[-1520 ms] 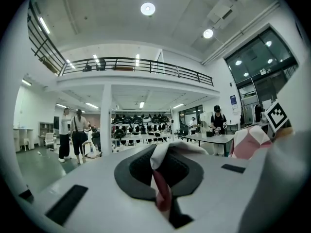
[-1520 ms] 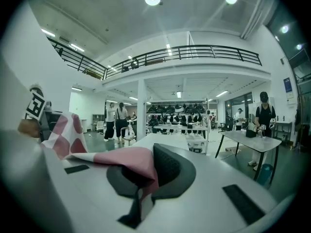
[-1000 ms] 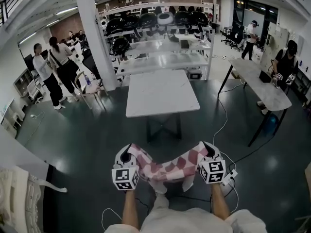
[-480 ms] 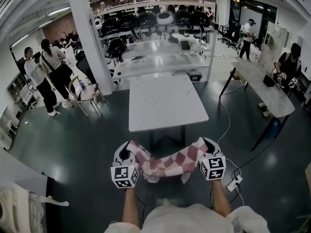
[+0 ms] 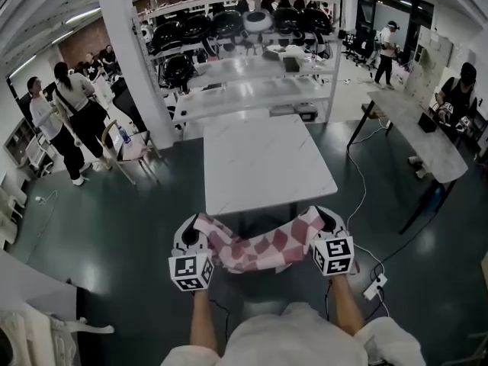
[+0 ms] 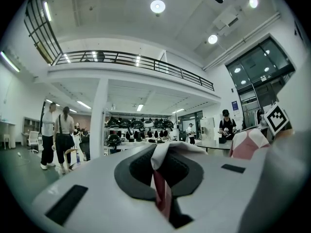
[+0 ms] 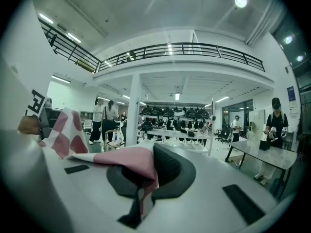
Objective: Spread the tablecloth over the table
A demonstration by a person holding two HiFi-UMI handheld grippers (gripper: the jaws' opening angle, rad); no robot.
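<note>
1. Left hand-held gripper (image 5: 191, 227): low at the left of the head view, pointing level toward the bench. Its jaws are closed tight on one end of the tablecloth, and a fold shows pinched between the dark pads in the left gripper view.
2. Right hand-held gripper (image 5: 325, 221): low at the right, level with the left one. Its jaws are likewise closed tight on the other end of the tablecloth, and pink cloth drapes over one pad in the right gripper view.
3. Tablecloth (image 5: 259, 246): pink-and-white check. It hangs in the air between the two hand-held grippers, bunched and sagging in the middle, above the floor (image 5: 114, 219). It sits just short of the near edge of the bench, with none of it lying on the top.
4. Bench (image 5: 263, 158): white square top on dark legs, straight ahead of the person.
5. Shelving rack (image 5: 252, 90): pale, several tiers, behind the bench, with dark rounded items along its upper tier.
6. Pillar (image 5: 133, 59): white, left of the rack.
7. Two people (image 5: 72, 105): standing at far left, with a chair (image 5: 130, 147) beside them.
8. Long bench (image 5: 415, 139): pale top, at the right, with a person in dark clothes (image 5: 457, 97) at its far side.
9. Power strip (image 5: 375, 287): white, on the floor near the right hand-held gripper.
</note>
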